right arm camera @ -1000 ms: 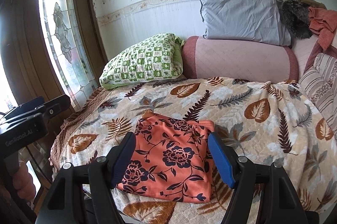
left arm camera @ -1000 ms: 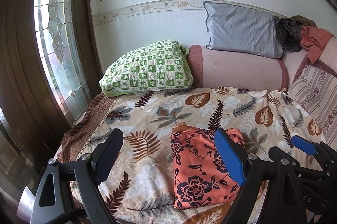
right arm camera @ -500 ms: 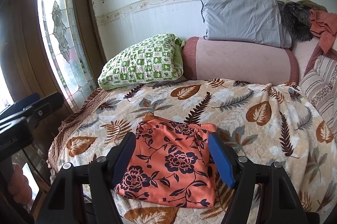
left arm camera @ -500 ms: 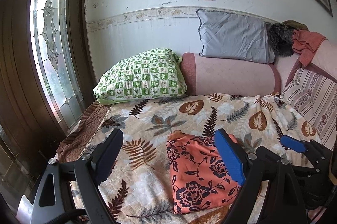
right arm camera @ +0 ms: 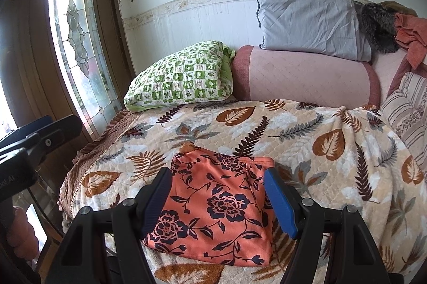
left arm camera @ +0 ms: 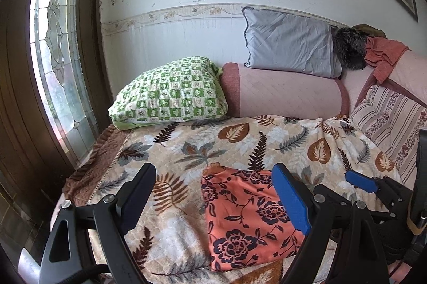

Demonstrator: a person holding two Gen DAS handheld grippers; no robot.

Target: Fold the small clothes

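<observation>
Clearly both my left gripper [left arm camera: 216, 201] and right gripper [right arm camera: 217, 199] hang spread wide and empty over the orange floral garment [right arm camera: 213, 206], folded near the leaf-print blanket's [right arm camera: 307, 129] front edge; thin, limp, probably slippery, best pinched at its corners.

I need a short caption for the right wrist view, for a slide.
Open right gripper above a folded floral garment lying on a leaf-print blanket.
</observation>
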